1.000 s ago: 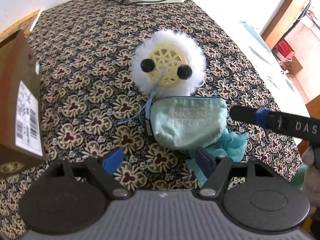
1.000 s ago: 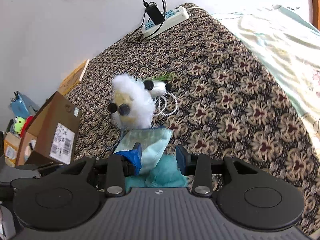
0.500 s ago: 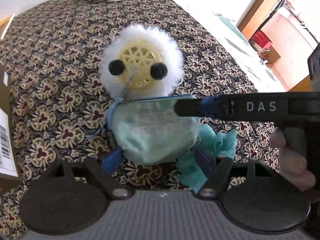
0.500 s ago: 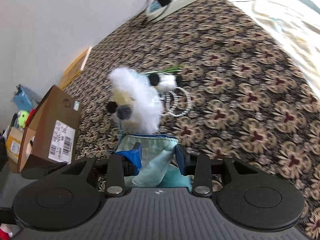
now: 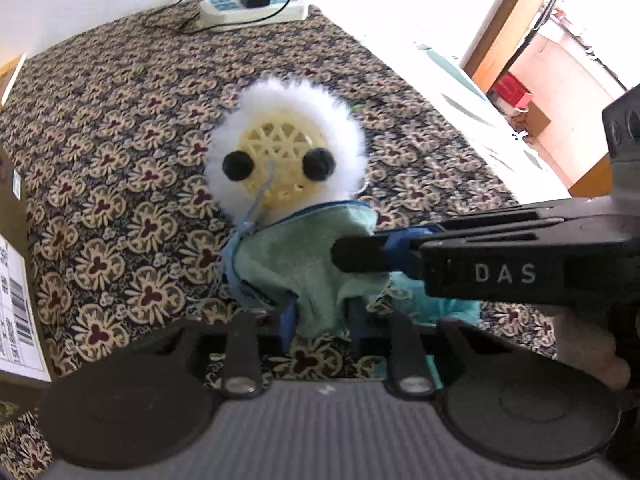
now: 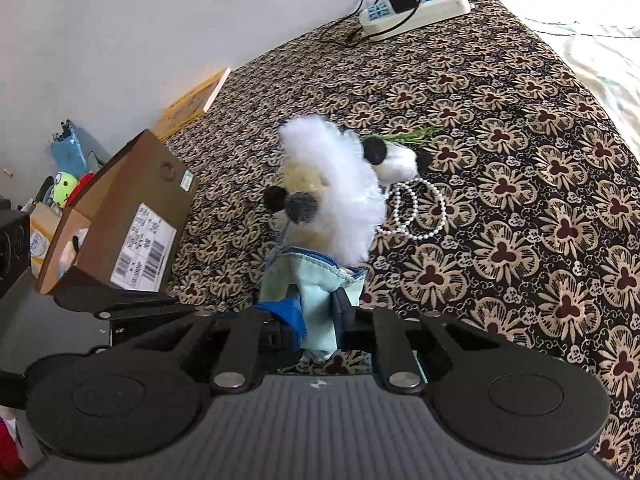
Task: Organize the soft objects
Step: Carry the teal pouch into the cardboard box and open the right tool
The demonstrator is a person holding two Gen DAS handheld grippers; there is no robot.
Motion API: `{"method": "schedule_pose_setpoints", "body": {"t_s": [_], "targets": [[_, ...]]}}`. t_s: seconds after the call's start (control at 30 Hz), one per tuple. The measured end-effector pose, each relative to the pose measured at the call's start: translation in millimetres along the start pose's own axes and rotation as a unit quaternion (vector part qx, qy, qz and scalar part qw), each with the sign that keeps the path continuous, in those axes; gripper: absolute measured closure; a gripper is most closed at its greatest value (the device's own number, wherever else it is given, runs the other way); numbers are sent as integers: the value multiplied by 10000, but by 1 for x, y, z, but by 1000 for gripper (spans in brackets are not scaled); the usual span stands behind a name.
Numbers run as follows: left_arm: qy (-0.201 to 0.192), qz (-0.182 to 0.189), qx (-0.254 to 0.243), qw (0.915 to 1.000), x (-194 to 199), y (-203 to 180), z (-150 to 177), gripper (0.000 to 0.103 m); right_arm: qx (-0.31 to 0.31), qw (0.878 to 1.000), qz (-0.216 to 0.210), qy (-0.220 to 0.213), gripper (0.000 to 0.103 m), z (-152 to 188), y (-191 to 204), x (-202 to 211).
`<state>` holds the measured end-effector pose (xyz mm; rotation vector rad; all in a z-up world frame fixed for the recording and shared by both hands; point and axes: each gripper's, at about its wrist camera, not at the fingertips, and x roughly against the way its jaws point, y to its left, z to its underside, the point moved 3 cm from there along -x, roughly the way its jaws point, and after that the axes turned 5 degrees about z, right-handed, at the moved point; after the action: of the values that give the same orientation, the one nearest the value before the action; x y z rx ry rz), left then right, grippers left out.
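Observation:
A light green zip pouch point(image 5: 308, 264) lies on the patterned tablecloth point(image 5: 120, 128), in front of a white fluffy toy point(image 5: 286, 160) with a cream lattice face and black eyes. My left gripper point(image 5: 320, 320) is shut on the pouch's near edge. My right gripper point(image 6: 318, 314) is shut on the same pouch point(image 6: 316, 280) from the right side; its finger point(image 5: 360, 256) crosses the left wrist view. A teal cloth point(image 5: 436, 300) lies under the pouch at the right. The toy also shows in the right wrist view point(image 6: 340, 196).
A brown cardboard box point(image 6: 120, 224) stands at the left, also at the left edge of the left wrist view point(image 5: 16, 288). A white power strip point(image 6: 416, 10) with a plugged charger lies at the far edge. A pearl bracelet point(image 6: 416, 212) and a green sprig point(image 6: 408, 134) lie beside the toy.
Both grippers moved in onto the pouch and closed on it. The pouch is now bunched and pulled up between them.

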<state>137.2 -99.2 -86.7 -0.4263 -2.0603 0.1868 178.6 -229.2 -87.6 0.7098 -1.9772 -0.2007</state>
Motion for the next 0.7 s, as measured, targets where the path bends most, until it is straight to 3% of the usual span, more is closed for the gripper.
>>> {"method": "schedule_pose_setpoints", "body": {"t_s": [0.37, 0.7], "targets": [[-714, -49, -201, 9972, 59, -11, 5, 83, 438, 9965, -384, -596, 103, -5, 36, 39], [-1512, -407, -79, 9876, 136, 34, 16, 83, 1000, 9866, -777, -1028, 103, -26, 119, 40]]}}
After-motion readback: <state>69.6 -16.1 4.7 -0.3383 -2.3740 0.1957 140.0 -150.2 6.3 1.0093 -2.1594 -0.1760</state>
